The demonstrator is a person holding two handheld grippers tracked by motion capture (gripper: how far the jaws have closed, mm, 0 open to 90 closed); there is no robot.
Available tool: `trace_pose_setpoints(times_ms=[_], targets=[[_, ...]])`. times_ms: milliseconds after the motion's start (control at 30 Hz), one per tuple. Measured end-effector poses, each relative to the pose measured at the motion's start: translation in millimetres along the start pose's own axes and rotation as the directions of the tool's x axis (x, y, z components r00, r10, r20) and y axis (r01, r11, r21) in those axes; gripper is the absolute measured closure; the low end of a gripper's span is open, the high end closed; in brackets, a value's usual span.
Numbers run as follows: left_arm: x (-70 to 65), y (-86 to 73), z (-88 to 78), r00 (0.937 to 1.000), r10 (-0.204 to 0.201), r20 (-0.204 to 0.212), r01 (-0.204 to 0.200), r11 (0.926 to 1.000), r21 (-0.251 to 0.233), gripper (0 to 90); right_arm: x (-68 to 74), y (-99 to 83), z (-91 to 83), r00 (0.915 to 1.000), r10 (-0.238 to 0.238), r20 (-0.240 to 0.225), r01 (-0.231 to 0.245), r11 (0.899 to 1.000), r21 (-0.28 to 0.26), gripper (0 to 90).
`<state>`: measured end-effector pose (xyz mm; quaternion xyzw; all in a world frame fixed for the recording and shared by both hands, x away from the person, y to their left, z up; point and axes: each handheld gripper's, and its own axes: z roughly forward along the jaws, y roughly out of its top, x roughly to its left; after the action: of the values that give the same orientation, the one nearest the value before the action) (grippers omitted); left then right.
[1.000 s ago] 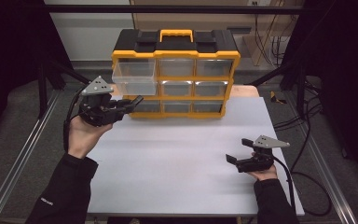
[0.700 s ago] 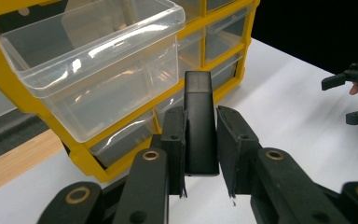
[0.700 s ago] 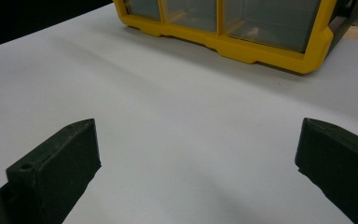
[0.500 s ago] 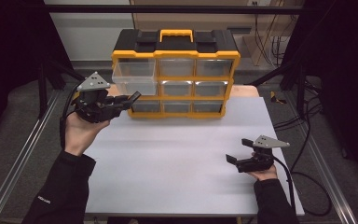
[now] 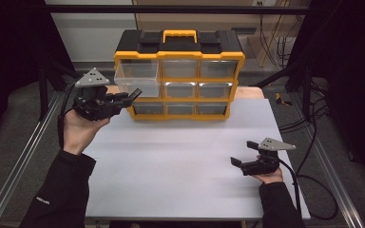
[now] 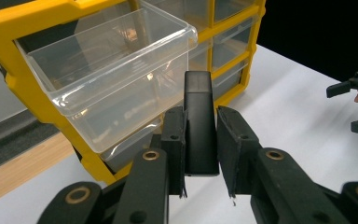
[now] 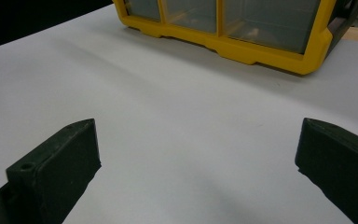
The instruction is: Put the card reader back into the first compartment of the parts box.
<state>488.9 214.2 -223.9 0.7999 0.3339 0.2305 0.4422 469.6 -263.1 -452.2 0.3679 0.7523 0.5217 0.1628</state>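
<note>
A yellow and black drawer cabinet [image 5: 179, 47] stands at the back of the white table [image 5: 180, 156]. Its top-left clear drawer [image 5: 134, 78] is pulled out and looks empty [image 6: 112, 79]. My left gripper [image 5: 129, 96] hovers just in front of and below that drawer, shut on a black rectangular block [image 6: 198, 93] that sticks up between its jaws [image 6: 200, 135]. My right gripper [image 5: 243, 153] rests low over the table at the front right, open with nothing between its fingers [image 7: 198, 140].
The other clear drawers [image 5: 197, 90] sit closed in the cabinet [image 7: 261, 51]. A metal frame rail [image 5: 24, 156] runs along the table's left side, and cables [image 5: 313, 123] hang off to the right. The right gripper also appears far off [image 6: 354, 105].
The left gripper with the block has risen slightly and drawn a little to the left, near the open drawer's front. The right gripper has stayed put.
</note>
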Motion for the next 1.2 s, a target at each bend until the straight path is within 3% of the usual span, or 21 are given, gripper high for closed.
trace_pose_setpoints(times_ms=[1200], targets=[[9.6,23.3,-6.5,0.9993,-0.004,-0.036,0.003,0.9995,-0.031,72.4,-0.1,0.1,-0.5,1.0000,-0.001,0.001,0.001,1.000,0.001,0.2]])
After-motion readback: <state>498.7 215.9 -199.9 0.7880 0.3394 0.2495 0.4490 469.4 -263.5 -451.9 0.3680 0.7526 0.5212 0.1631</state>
